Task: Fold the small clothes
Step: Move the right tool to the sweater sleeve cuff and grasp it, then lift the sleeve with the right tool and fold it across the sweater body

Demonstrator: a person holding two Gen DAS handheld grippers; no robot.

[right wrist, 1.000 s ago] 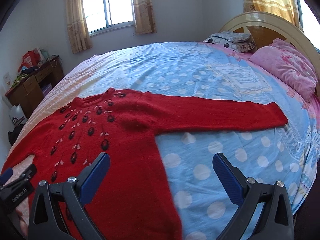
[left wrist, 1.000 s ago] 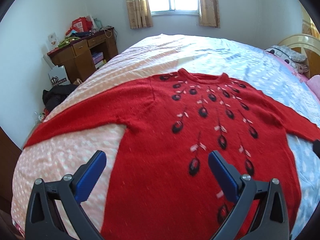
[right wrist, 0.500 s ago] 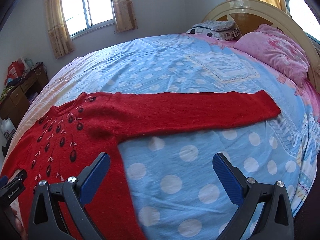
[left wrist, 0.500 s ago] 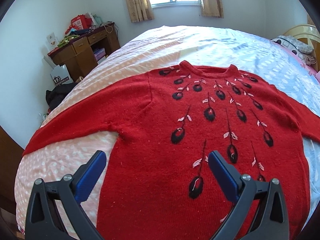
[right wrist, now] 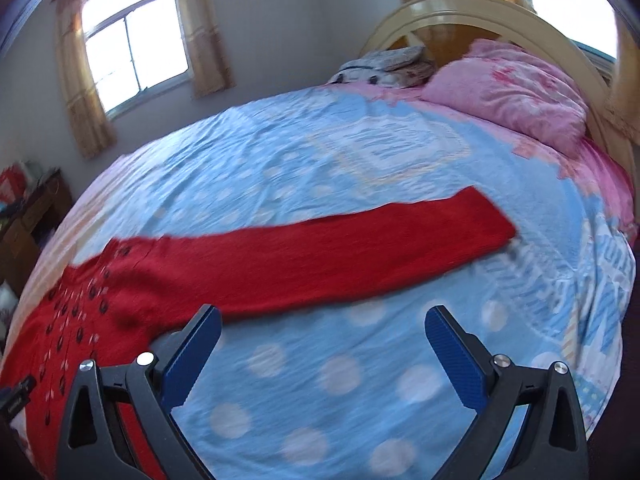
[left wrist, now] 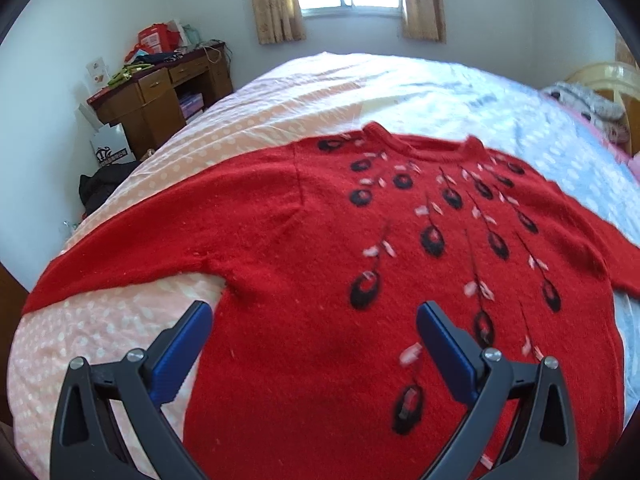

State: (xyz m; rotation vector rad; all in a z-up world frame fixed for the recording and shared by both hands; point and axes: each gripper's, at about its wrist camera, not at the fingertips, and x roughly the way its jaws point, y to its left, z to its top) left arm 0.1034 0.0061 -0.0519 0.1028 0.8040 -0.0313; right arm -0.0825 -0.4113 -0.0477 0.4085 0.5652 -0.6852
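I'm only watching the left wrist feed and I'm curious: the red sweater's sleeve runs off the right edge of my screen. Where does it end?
Observer: In the right wrist view the sleeve lies straight out across the blue dotted bedspread, and its cuff stops short of the bed's edge.
Operator: Is anything at that end of the bed?
Observer: A pink pillow rests against a cream headboard, apart from the cuff.
Operator: And the other tool, is it holding that sleeve?
Observer: No. The right gripper has its jaws spread wide, with nothing between them; it hangs above the bedspread just near of the sleeve.
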